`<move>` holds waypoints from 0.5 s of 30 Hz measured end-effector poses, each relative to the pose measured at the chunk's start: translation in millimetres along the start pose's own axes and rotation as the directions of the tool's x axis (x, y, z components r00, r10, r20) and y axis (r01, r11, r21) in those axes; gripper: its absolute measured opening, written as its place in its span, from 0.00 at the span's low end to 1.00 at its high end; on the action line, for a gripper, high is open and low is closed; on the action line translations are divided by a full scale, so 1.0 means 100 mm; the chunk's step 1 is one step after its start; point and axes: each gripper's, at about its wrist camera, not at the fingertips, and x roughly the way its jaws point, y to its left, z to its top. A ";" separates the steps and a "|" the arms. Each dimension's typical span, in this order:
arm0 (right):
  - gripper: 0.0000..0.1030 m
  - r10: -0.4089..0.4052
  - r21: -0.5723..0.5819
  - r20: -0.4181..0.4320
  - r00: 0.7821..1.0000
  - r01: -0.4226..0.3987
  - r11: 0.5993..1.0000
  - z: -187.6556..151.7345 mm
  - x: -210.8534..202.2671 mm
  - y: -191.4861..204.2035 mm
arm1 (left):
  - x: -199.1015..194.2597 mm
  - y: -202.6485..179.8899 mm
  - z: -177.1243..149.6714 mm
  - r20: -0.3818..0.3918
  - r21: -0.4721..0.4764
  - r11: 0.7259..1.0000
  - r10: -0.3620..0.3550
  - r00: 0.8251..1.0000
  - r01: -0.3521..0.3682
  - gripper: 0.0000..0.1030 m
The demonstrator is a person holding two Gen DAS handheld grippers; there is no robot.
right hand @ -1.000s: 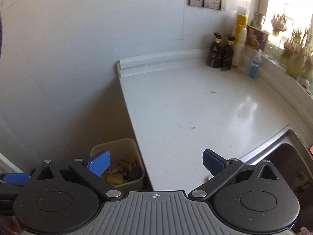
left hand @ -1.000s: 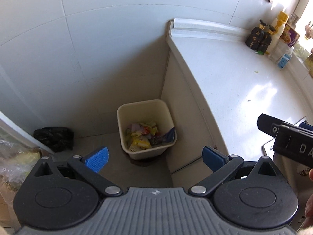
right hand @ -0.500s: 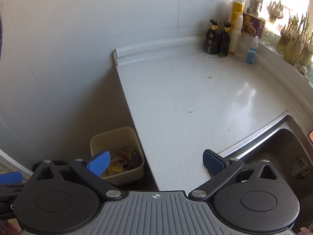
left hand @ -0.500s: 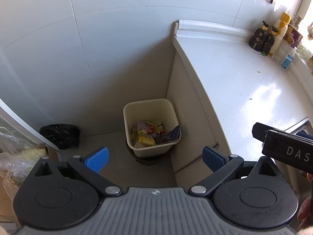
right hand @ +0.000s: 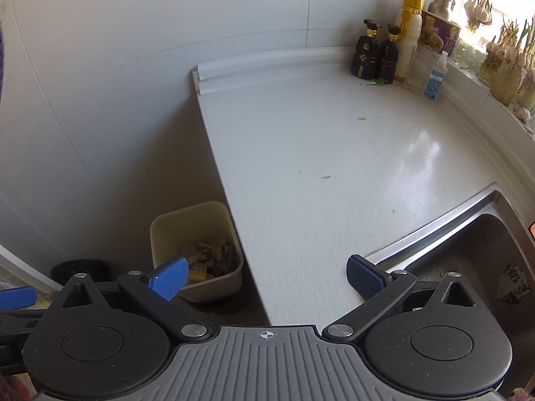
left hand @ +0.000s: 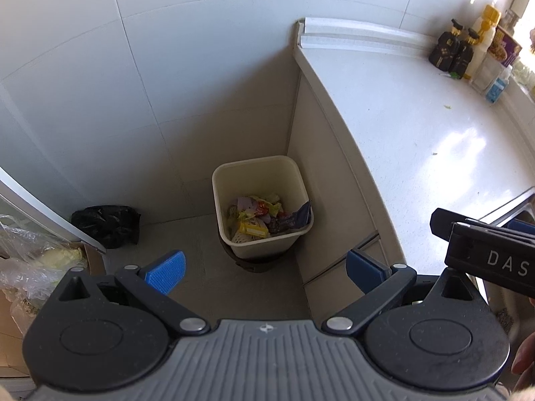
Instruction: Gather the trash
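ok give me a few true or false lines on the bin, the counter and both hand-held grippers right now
1. The cream trash bin stands on the floor beside the counter's end. True.
2. The bin is empty. False: wrappers and scraps lie in its bottom.
3. The left hand-held gripper is open and holds nothing. True.
4. The right hand-held gripper is shut on a wrapper. False: it is open and holds nothing.
5. Small green scraps lie on the white counter. True.
6. The two dark bottles stand in the sink. False: they stand at the counter's back, by the wall.
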 end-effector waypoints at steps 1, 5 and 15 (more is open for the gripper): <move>0.99 0.001 0.001 -0.002 1.000 -0.001 1.000 0.00 0.01 0.00 | 0.01 0.00 0.00 -0.002 0.001 1.000 0.003 1.000 -0.003 1.00; 0.99 0.004 0.004 -0.019 1.000 -0.004 1.000 0.00 0.05 -0.01 | 0.04 -0.01 0.01 -0.015 0.001 1.000 0.004 1.000 -0.004 1.00; 0.99 0.003 -0.016 -0.040 0.999 -0.003 1.000 0.02 0.10 0.01 | 0.10 -0.04 0.04 -0.034 -0.011 1.000 0.011 0.999 -0.011 1.00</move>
